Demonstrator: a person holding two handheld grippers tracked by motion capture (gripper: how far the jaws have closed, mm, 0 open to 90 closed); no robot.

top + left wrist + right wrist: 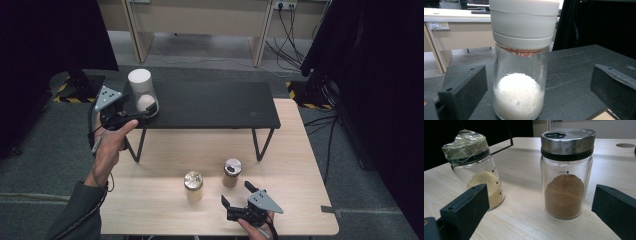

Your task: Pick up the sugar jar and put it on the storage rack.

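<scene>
Left tongs (pixel 145 111) sit at the left end of the black shelf (pixel 210 105), jaws apart, straddling the white-capped jar (pixel 141 92). In the left gripper view the jar (pixel 521 75) stands upright between the 2 jaws, with a gap on both sides, more on the right. No contact yet as far as I can tell. It holds white grains, roughly the bottom third.

Step in hand, judged: grasp this jar on the shelf.

To do it well:
- Shift the tongs so the jar sits mid-gap; right now it is nearer the left jaw, so closing would push it sideways first.
- Close on the glass body below the cap, not on the cap, which is wider and may turn or slip.
- Keep the jaws level with the shelf; the jar is tall and top-heavy looking, and a low tilted pinch could tip it.
- Squeeze slowly; glass is slick.
- The jar is close to the shelf's left edge, so don't shove it outward.

Right tongs (pixel 235 194) hover low over the tabletop (pixel 165 195) in front of the shelf, jaws apart, holding nothing. In the right gripper view they face the brown jar (pixel 566 173); the foil-topped jar (pixel 475 167) stands left of it. Both are well apart from the shelf jar. Keep the right tongs idle and clear of these 2.
</scene>
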